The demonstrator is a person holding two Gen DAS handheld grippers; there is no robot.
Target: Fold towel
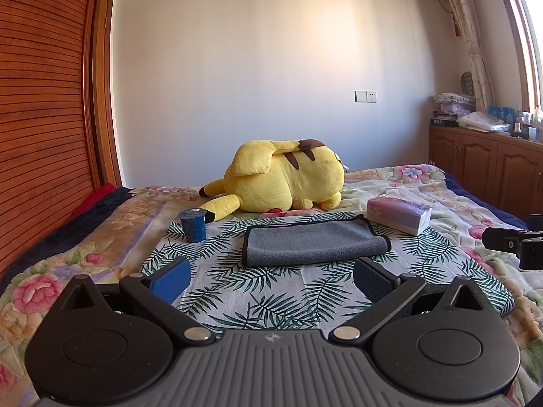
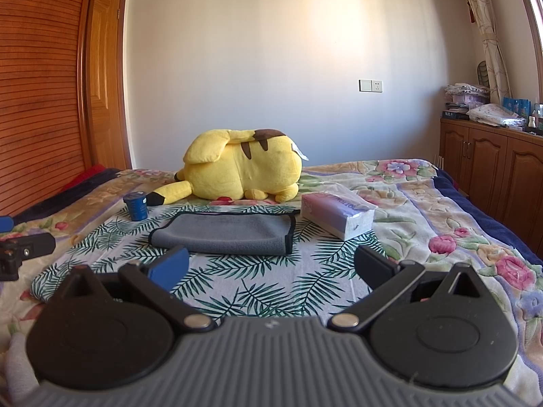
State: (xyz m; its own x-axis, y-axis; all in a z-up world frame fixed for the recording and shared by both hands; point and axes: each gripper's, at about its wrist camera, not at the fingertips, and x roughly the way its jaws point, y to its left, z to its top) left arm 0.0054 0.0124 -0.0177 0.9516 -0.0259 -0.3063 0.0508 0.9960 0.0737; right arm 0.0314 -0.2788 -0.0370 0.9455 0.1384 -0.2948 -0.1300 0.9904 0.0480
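Two hand-held grippers hover low over a bed, and neither holds anything. The left hand-held gripper has its jaws spread wide, one blue pad and one dark pad standing well apart over a leaf-print cloth. The right hand-held gripper is spread just as wide above the same cloth, with bare leaf print showing between its fingers.

A grey towel with dark edging lies flat near the middle of the leaf-print cloth, beyond both sets of fingertips and touching neither. It appears folded over once (a rounded fold runs along its near edge in the left wrist view), with the dark trim showing along the far edge and at one end.

To the left of the towel stands a small blue cup, upright, near the far left corner of the cloth. To the right lies a pack of tissues in pink and white wrapping, near the towel but apart from it. Behind them a yellow plush toy lies on the floral bedspread, its black-tipped ear reaching to just beside the cup.

A wooden louvred wardrobe stands at the left, and low wooden cabinets line the right wall beneath a window.
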